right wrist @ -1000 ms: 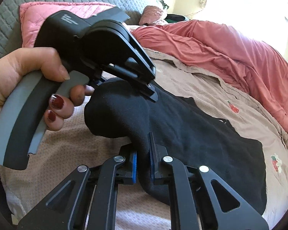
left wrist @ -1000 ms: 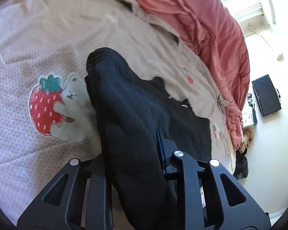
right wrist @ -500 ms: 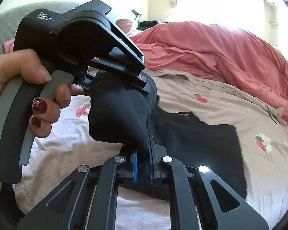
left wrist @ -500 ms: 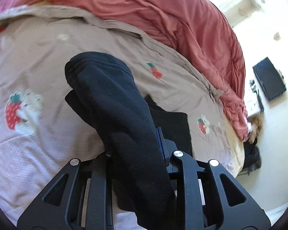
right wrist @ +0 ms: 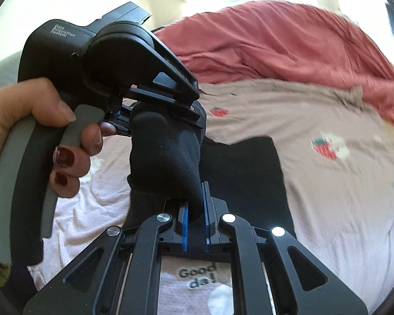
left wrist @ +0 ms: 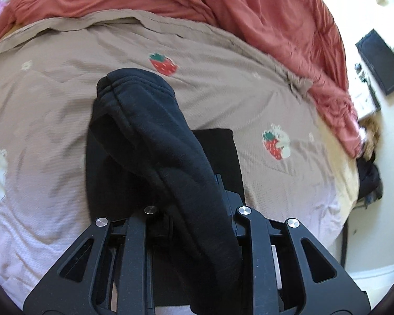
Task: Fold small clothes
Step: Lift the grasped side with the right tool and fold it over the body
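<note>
A small black fleece garment (left wrist: 155, 141) hangs doubled over above the beige strawberry-print bedspread (left wrist: 223, 92). My left gripper (left wrist: 194, 210) is shut on one edge of it, the cloth draped thick over the jaws. My right gripper (right wrist: 195, 210) is shut on the other edge between its blue pads (right wrist: 183, 219). In the right wrist view the black garment (right wrist: 239, 173) trails down onto the bed, and the left gripper's body (right wrist: 113, 60) with the hand holding it (right wrist: 39, 120) is close at the left.
A red duvet (left wrist: 223, 5) is bunched along the far side of the bed. The bed's right edge (left wrist: 349, 173) drops to the floor, where a dark screen (left wrist: 380, 60) and dark clutter (left wrist: 367, 181) lie.
Both grippers have lifted and carried the held edge across the bed toward the red duvet, so more of the garment is folded over itself. The views have swung toward the bed's far side.
</note>
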